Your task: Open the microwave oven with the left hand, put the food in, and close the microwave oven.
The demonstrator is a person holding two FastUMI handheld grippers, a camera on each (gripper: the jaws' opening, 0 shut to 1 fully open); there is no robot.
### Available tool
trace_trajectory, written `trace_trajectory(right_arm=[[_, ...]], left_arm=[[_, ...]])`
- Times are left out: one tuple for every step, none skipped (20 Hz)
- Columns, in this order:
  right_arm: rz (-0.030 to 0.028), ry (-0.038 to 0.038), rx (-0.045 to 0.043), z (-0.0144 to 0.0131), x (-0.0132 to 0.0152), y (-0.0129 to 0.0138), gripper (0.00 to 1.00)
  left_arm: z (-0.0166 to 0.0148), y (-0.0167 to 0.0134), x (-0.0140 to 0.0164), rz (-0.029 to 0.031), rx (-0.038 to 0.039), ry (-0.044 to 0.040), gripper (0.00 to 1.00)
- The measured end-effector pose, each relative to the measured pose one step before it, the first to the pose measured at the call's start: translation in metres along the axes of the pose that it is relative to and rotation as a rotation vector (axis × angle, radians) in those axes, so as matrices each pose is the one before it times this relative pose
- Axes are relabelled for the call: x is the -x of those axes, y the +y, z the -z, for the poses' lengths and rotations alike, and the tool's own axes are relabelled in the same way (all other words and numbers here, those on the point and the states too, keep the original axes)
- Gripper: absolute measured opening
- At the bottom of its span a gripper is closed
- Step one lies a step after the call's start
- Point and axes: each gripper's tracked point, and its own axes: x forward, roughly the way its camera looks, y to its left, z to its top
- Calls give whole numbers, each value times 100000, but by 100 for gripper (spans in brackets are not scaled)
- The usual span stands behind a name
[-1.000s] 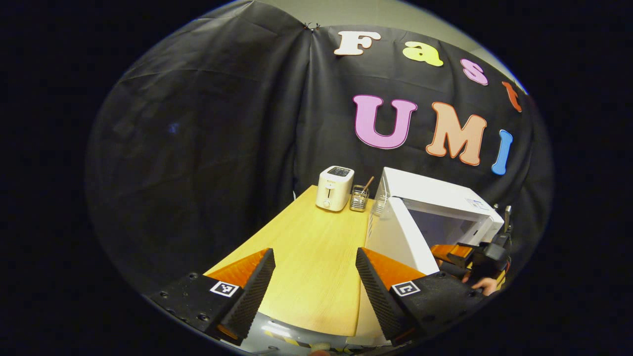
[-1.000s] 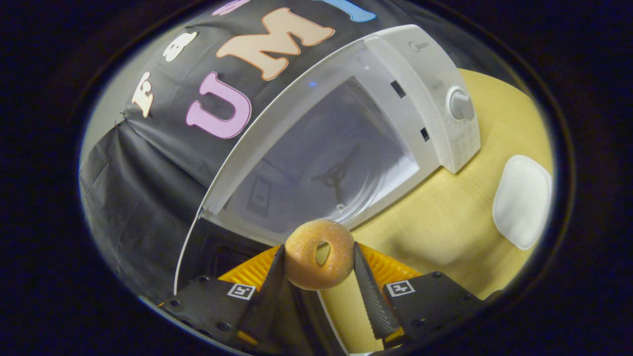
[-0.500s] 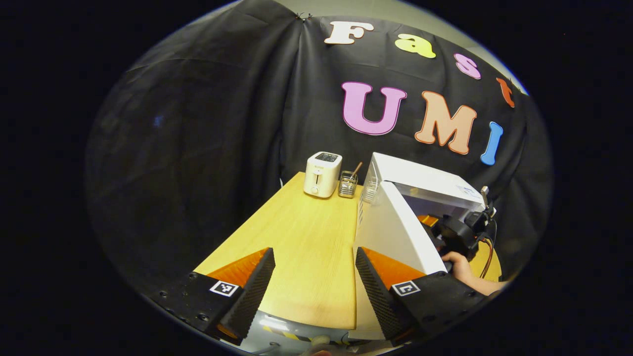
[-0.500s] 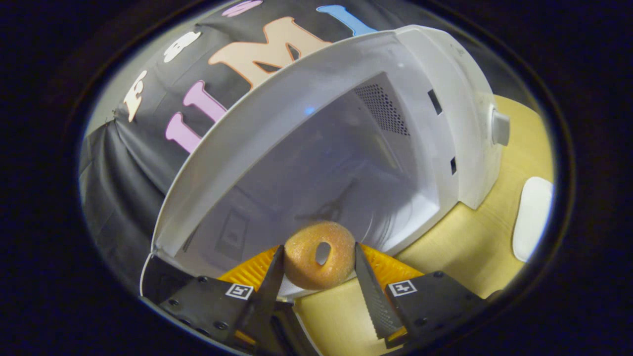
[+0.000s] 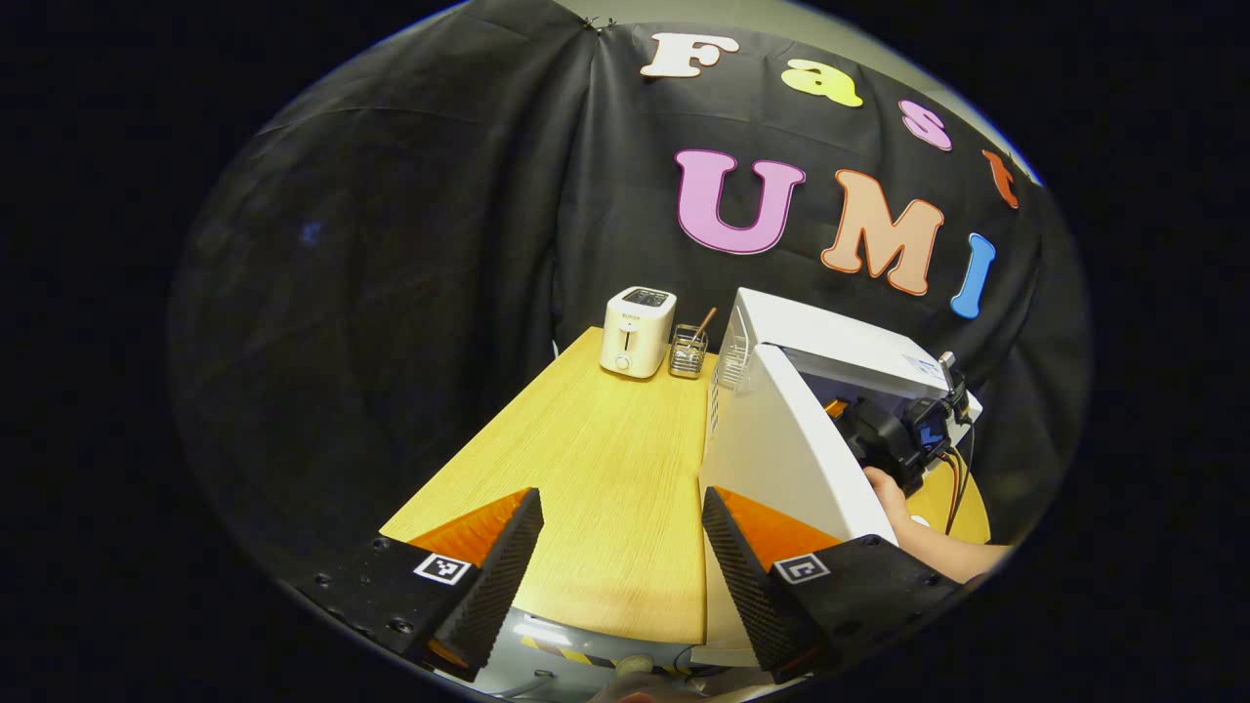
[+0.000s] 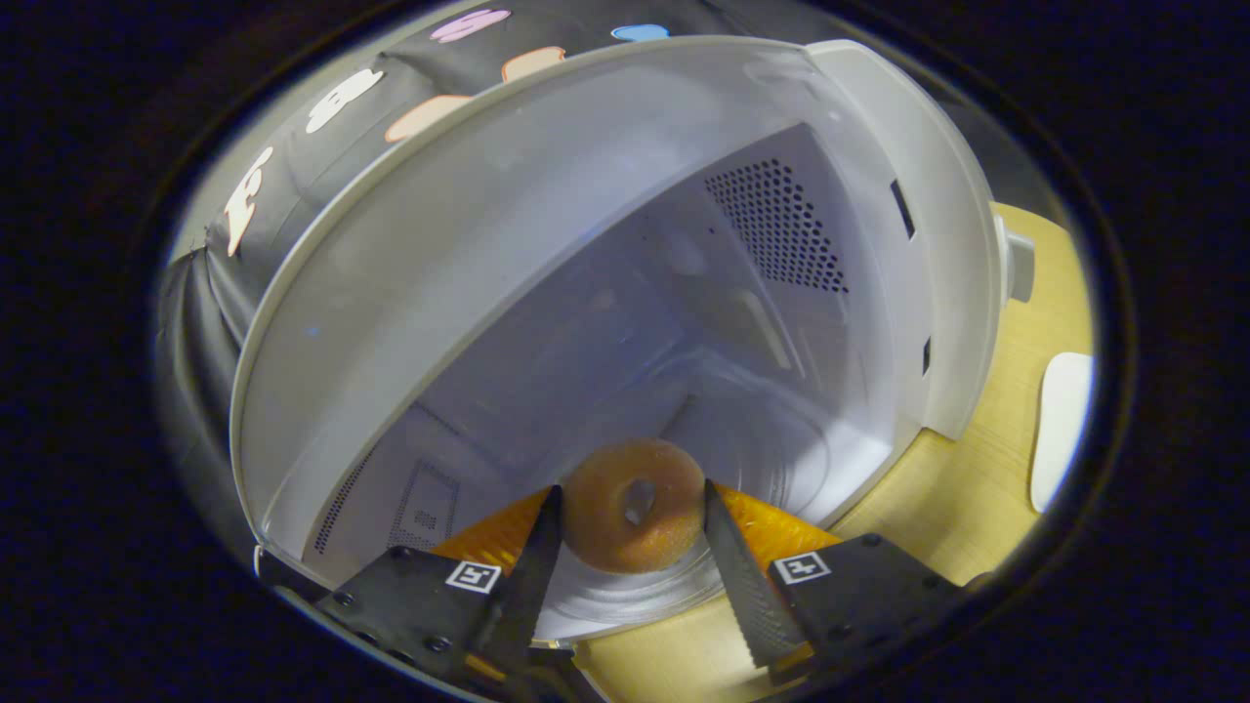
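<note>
At the cavity mouth of the microwave oven (image 6: 625,293), the doughnut (image 6: 633,503) sits clamped between both fingers of the right gripper (image 6: 633,547), above the glass turntable (image 6: 684,576). The door (image 5: 781,459) stands open at 3 o'clock in the left gripper view. The left gripper (image 5: 622,557) hangs empty, fingers apart, over the table (image 5: 605,469). Opening is done; release, withdrawal and closing remain.
</note>
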Motion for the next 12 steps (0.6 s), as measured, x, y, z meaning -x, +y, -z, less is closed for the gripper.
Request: trace_trajectory(right_arm=[[-855,688,1084,158,-47,46,80],[-792,442,1269,77,180,43,84],[-193,-910,1667,-203,343,-58,87],[-27,-1258,2077,-307,447,-99,86],[-402,-359,1811,-117,520,-43,87],[-886,-35,1274,-132,649,73,87],[-590,-351,1893,-199,651,-94,94],[-177,-354,2262,-225,729,-189,94],[-676,-123,1753,-195,866,-48,94],[-849,193,1702,-84,937,-41,87],[-963,472,2016,11,950,-159,94],[-1286,773,2320,120,1055,1,94]], left_arm=[[32,-169,118,768,13,-104,97],[13,-212,150,1226,41,10,97],[121,-132,12,1005,77,65,96],[-74,-196,3,727,115,-40,95],[61,-241,-46,625,26,-137,95],[-78,-184,59,622,-261,-214,95],[-27,-111,38,535,-558,-412,94],[-35,-93,46,506,-550,-251,94],[46,-180,-50,576,-454,-116,89],[44,-93,-13,638,-324,89,85],[202,-188,82,883,-288,146,76],[75,-240,27,1095,-140,301,72]])
